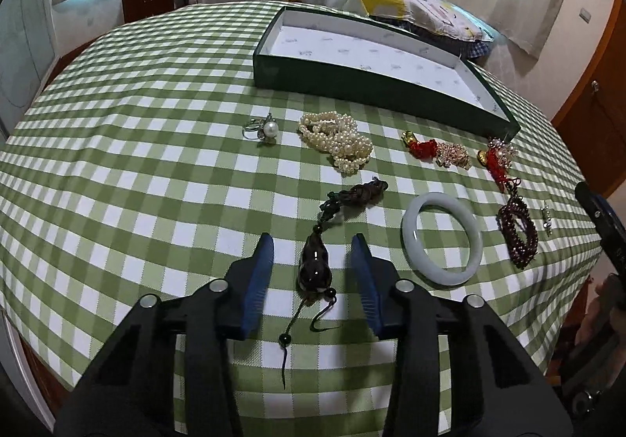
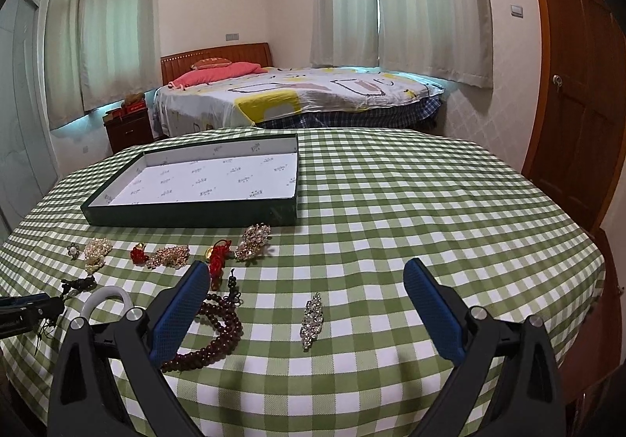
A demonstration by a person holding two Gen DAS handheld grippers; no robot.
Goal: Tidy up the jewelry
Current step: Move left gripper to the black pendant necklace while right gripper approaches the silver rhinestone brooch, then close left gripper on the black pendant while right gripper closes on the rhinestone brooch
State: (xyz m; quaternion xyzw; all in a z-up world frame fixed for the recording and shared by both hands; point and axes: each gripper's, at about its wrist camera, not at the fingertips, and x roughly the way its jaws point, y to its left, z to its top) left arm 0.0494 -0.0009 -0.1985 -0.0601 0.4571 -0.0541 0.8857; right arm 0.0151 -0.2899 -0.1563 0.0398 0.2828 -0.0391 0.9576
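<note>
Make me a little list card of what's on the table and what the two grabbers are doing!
table: green checked cloth
box: dark green tray, white inside, nothing in it
jewelry on cloth: pearl ring, pearl strand, jade bangle, dark bead bracelet, crystal brooch
left gripper: jaws open, either side of a dark pendant
right gripper: jaws open wide, holding nothing, brooch between them
put away so far: none

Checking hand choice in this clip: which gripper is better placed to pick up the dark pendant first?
Left. The left gripper is open with the dark pendant lying between its fingers. The right gripper is open over the rhinestone brooch, farther right.
</note>
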